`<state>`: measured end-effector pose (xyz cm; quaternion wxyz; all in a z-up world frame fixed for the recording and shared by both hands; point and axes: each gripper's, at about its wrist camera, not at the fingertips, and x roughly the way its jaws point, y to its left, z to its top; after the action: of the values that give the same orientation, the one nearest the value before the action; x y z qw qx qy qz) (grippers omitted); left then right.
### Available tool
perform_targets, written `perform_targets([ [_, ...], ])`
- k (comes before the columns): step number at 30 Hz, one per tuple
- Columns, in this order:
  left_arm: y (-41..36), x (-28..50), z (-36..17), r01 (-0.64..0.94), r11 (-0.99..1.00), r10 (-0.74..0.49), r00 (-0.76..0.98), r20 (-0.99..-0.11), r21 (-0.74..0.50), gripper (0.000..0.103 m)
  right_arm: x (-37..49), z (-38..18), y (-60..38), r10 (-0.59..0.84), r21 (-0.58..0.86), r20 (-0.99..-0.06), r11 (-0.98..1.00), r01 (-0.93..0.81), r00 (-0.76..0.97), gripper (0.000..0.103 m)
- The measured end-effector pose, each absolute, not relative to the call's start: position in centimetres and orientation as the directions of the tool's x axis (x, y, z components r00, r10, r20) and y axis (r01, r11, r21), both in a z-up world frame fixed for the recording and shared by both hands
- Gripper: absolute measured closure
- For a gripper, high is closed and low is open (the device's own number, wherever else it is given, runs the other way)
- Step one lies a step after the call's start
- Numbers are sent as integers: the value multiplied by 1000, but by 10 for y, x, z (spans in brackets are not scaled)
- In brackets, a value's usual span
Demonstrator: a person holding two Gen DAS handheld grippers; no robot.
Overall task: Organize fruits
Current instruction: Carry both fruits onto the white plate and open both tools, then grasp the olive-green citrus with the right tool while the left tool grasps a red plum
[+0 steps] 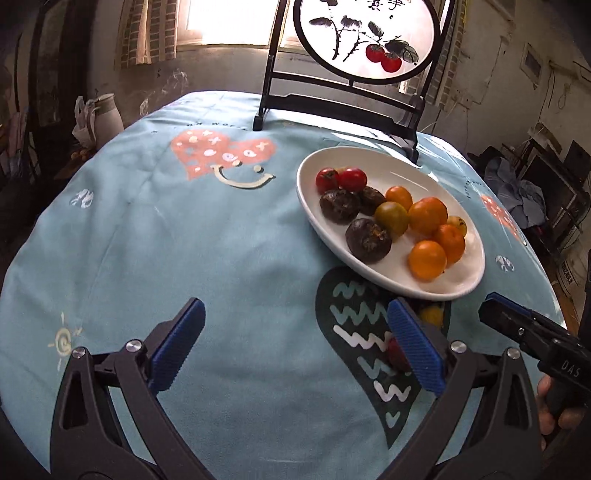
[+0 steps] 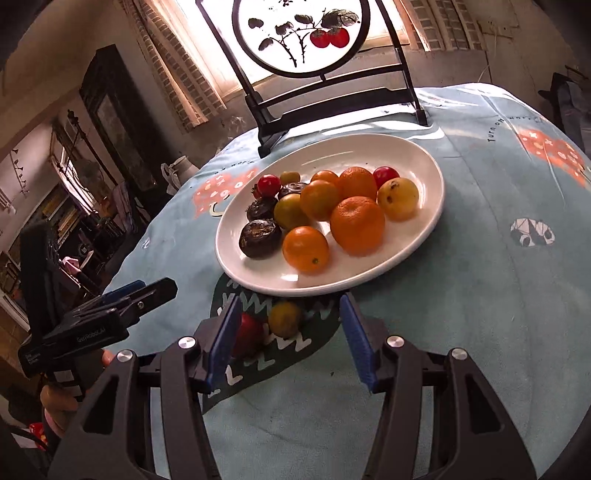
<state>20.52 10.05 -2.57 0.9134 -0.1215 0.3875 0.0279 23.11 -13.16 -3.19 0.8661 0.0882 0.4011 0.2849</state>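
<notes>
A white oval plate on the blue tablecloth holds several orange tangerines, red cherry tomatoes, dark brown fruits and yellow-green fruits; it also shows in the left wrist view. A red tomato and a yellow-green fruit lie on the cloth just in front of the plate. My right gripper is open, and both loose fruits lie between its fingers. My left gripper is open and empty over the cloth, left of the plate. The loose fruits peek out behind its right finger.
A black stand with a round painted screen stands at the table's far edge, behind the plate. The table edge curves away on all sides. A white jug sits off the table at the far left. The left gripper shows in the right wrist view.
</notes>
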Motion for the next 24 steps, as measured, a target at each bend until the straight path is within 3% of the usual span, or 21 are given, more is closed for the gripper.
perform_targets([
  [4,97,192,-21,-162,976,24,740,-672,-143,2,229,-36,-124,536,336,-665,837,-431,520,48],
  [8,94,189,-17,-142,980,16,753,-658,-138,2,229,-44,-115,520,304,-696,838,-452,496,57],
  [24,94,187,-17,-146,980,20,749,-662,-135,2,234,-63,-93,479,244,-762,836,-492,437,61],
])
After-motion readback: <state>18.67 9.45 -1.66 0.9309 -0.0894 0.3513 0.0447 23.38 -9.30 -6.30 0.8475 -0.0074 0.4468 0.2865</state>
